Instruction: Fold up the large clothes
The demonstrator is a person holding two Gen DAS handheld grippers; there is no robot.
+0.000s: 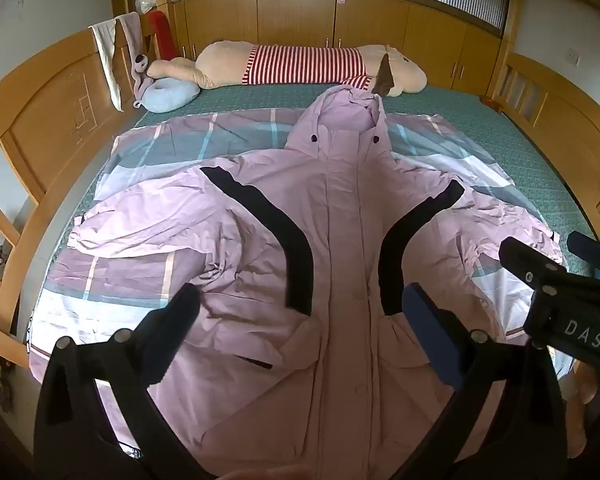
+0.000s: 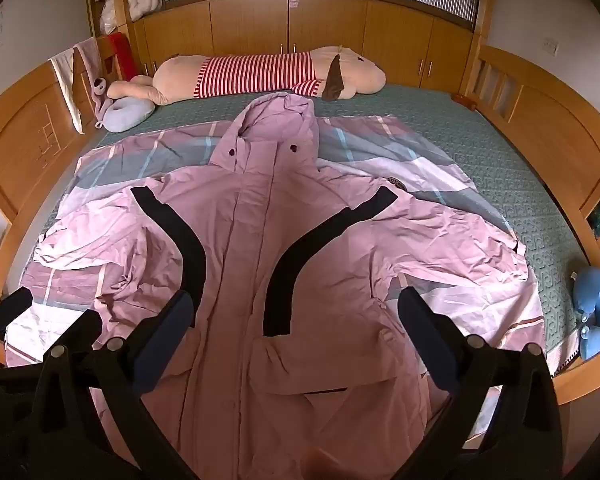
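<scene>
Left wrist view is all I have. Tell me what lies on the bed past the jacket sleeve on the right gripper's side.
Observer: A blue plush toy sits at the bed's edge, beyond the plaid sheet.
Operator: Check the jacket shoulder on that side.
Observer: The pink jacket carries a round dark badge there, by the black stripe's upper end.
Operator: Report the right gripper.
Observer: The right gripper is wide open, nothing between its fingers.
</scene>
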